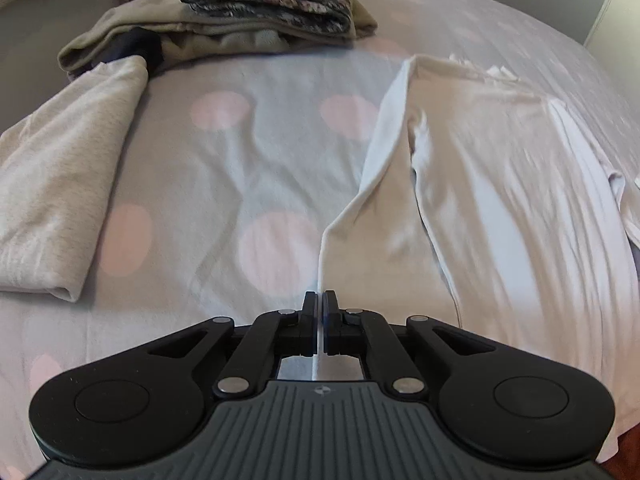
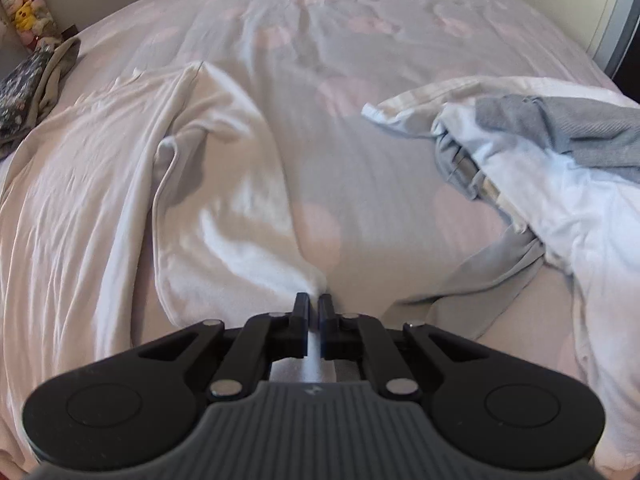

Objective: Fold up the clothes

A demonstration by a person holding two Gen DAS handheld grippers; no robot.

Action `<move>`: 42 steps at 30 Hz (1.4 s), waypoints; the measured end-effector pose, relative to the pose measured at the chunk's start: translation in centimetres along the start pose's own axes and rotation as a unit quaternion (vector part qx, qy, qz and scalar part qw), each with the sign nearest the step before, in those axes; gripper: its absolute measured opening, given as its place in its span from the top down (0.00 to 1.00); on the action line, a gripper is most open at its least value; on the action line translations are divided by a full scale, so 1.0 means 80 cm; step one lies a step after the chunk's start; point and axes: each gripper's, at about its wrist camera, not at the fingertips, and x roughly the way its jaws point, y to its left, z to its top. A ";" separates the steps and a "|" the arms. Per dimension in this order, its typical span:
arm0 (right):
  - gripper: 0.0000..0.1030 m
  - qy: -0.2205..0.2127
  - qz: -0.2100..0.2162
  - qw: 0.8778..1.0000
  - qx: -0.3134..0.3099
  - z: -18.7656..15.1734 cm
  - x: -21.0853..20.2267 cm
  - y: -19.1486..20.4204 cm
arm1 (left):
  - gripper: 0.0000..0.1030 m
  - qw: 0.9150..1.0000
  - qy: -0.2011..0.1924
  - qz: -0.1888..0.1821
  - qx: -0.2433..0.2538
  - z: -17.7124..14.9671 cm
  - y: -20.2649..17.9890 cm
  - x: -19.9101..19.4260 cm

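Observation:
A white long-sleeved shirt (image 1: 500, 184) lies spread on the bed, its sleeve folded along its left side. My left gripper (image 1: 319, 300) is shut on the shirt's near left edge, the cloth running between the jaws. The same white shirt (image 2: 100, 208) fills the left of the right wrist view. My right gripper (image 2: 314, 300) is shut on a bunched corner of its right edge.
The bed sheet (image 1: 256, 168) is pale with pink dots. A folded beige garment (image 1: 60, 184) lies at left. A stack of folded clothes (image 1: 256, 4) sits at the back. A loose pile of grey and light blue clothes (image 2: 540, 168) lies at right.

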 end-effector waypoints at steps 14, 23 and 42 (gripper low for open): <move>0.95 -0.057 -0.147 0.987 0.029 0.142 -0.005 -0.092 | 1.00 0.990 -0.052 0.128 -0.038 0.091 0.079 -0.014; 0.88 -0.052 -0.151 0.987 0.021 0.152 0.026 -0.096 | 0.94 0.987 -0.047 0.148 -0.039 0.115 0.090 0.016; 0.65 0.050 0.067 0.993 -0.084 -0.012 -0.021 0.076 | 0.63 0.995 0.069 -0.015 0.077 -0.002 -0.082 -0.031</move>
